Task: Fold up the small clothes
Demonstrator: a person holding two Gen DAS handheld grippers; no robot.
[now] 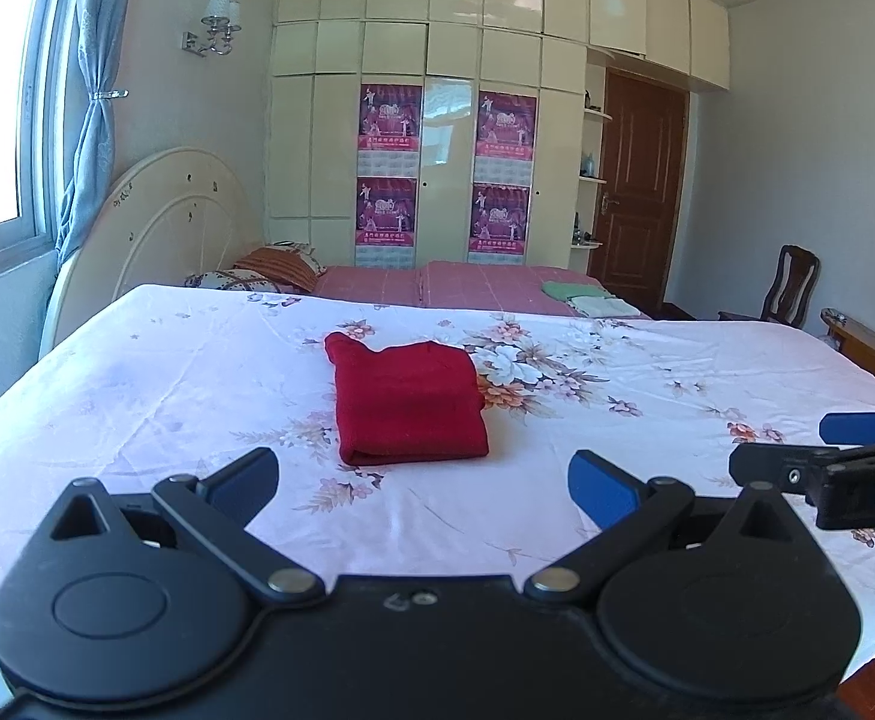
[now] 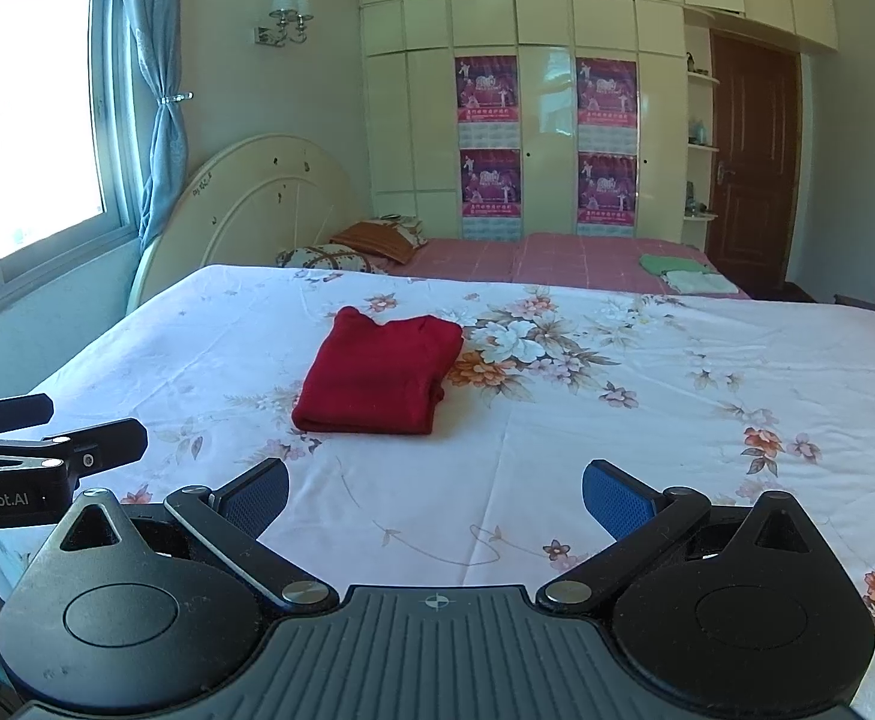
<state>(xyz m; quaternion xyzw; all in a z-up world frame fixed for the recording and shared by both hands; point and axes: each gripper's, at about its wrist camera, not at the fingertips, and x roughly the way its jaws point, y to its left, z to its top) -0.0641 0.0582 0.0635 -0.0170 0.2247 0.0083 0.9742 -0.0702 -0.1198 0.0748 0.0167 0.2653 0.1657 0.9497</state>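
- Left gripper [image 1: 422, 483]: nearest the left camera, fingers spread wide, nothing between them, blue pads [image 1: 602, 489] facing in. It hovers over the near edge of the sheet [image 1: 167, 372].
- Right gripper [image 2: 435, 495]: same pose in its own view, fingers wide apart, empty, low over the near sheet edge.
- Each gripper shows in the other's view: the right one enters at the right edge of the left view [image 1: 797, 450], the left one at the left edge of the right view [image 2: 71, 438]. Side by side, apart, not touching.
- Red cloth [image 1: 407, 402] [image 2: 380, 375]: folded into a rough rectangle, flat on the sheet, ahead of both grippers and clear of both. Fold edge faces the cameras; a small bump sticks out at its far left corner.
- Bare sheet lies between the fingertips and the cloth's near edge, and all round the cloth: wide to the left, wider to the right, with a flower print [image 2: 515, 348] just beside its right edge.
- Sheet's far edge meets a pink blanket [image 1: 467, 285]; left edge drops off near the window wall.
- Pillows [image 2: 371, 246] at far left by the round headboard [image 2: 257, 198].
- Green and white folded cloths [image 2: 683, 273] on the blanket, far right, well apart from the red cloth.
- Wardrobe [image 2: 551, 120] with posters behind the bed, brown door [image 2: 749, 156] to its right, chair [image 1: 791, 285] at the far right.
- Window [image 2: 35, 120] and blue curtain [image 2: 161, 90] on the left.
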